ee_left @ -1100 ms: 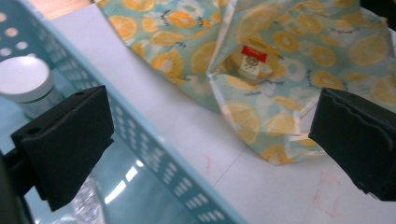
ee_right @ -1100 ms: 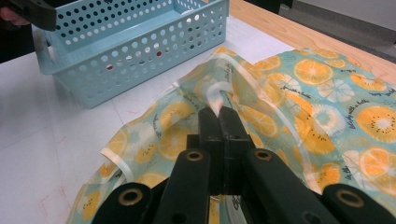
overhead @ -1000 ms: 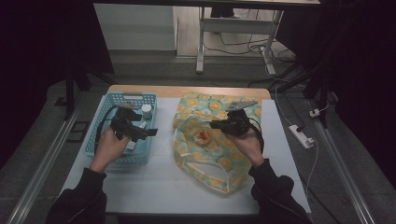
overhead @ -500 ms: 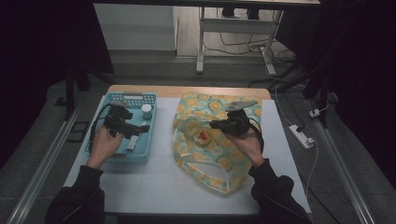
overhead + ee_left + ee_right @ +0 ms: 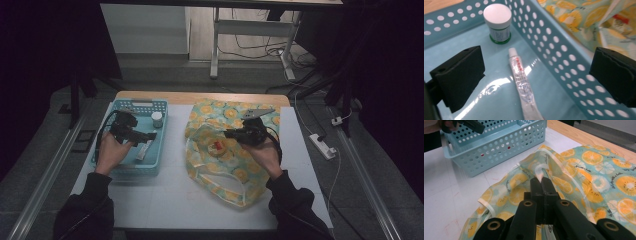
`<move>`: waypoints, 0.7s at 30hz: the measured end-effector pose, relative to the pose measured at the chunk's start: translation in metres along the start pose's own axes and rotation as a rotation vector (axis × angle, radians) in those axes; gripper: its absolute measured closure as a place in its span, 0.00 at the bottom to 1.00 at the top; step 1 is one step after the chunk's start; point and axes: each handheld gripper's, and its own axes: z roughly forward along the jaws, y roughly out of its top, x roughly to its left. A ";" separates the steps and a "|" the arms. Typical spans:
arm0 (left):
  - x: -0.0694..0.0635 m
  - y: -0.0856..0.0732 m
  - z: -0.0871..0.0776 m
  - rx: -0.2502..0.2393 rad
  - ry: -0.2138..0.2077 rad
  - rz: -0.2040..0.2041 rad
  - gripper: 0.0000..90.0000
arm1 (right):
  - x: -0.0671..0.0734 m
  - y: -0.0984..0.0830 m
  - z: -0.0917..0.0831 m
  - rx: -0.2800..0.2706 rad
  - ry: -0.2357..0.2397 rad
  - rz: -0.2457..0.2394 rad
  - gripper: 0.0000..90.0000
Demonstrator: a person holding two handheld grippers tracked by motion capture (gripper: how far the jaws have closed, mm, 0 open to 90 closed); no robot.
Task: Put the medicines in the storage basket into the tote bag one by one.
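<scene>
A teal perforated basket [image 5: 112, 165] sits at the table's left. In it lie a white tube [image 5: 521, 82] and a small jar with a white lid [image 5: 498, 22]. My left gripper [image 5: 536, 75] hovers open over the tube, one jaw on each side of the basket's right wall [image 5: 554, 45]. A cloth bag printed with orange slices [image 5: 235, 172] lies at the centre right, with a red item [image 5: 218, 145] showing in its mouth. My right gripper [image 5: 541, 181] is shut on the bag's pale handle strap [image 5: 541, 171] and holds it slightly raised.
The white table top [image 5: 165, 200] has bare room in front of the basket and the bag. A wooden strip [image 5: 200, 97] runs along the far edge. A power strip [image 5: 322, 145] and cables lie off the table's right side.
My left gripper has shifted a little inside the basket, back and left, then slightly right again. The right gripper has kept its hold on the strap in the same place.
</scene>
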 end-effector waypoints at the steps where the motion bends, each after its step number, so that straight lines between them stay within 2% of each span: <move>1: 0.001 0.000 0.002 0.006 0.000 0.000 0.00 | 0.000 0.000 0.000 0.000 0.000 0.000 1.00; 6: 0.005 -0.001 0.014 0.039 0.027 0.015 0.00 | 0.000 0.000 0.000 0.000 0.000 0.000 1.00; 10: 0.008 -0.002 0.022 0.086 0.050 0.021 0.00 | 0.000 0.000 0.000 0.000 0.000 -0.001 1.00; 21: 0.012 -0.007 0.040 0.227 0.078 -0.001 0.00 | 0.000 0.000 0.001 0.000 0.003 -0.001 1.00</move>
